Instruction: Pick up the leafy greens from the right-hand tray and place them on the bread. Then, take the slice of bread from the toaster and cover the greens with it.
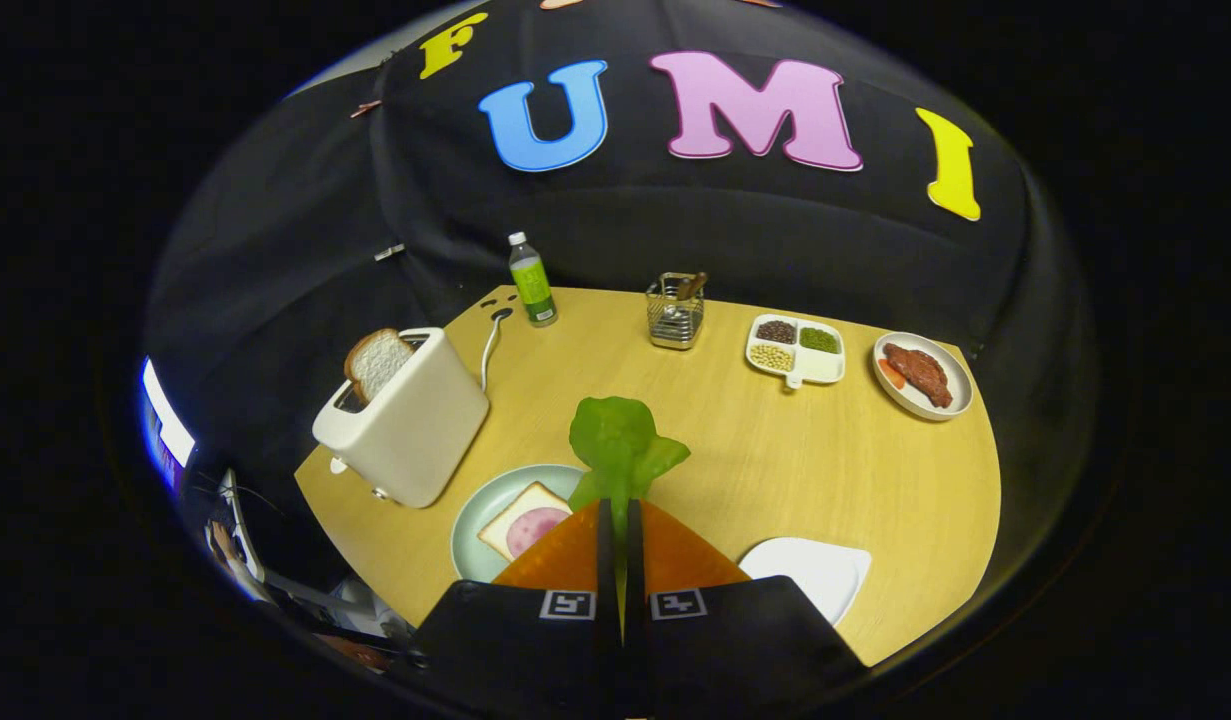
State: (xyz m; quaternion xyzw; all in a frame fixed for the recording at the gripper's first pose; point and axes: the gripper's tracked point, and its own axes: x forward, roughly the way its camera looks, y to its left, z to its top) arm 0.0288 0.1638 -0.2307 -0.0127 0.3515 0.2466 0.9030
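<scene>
1. Gripper (620, 515): fingers pressed together on the stem of the leafy greens (620, 445), leaf fanned out just ahead of the tips, carried clear of the table (775, 470).
2. Bread (525, 520): one slice topped with a pink round of meat, lying on the pale plate (475, 520) beside the fingers (the drop target, judged not yet reached).
3. White tray (815, 570): on the other side of the fingers.
4. Toaster (405, 420): second slice (375, 362) standing out of the slot, easy to pinch later.
5. Beyond: bottle (531, 280), wire holder (675, 312), divided dish (795, 350), plate of meat (922, 374).
</scene>
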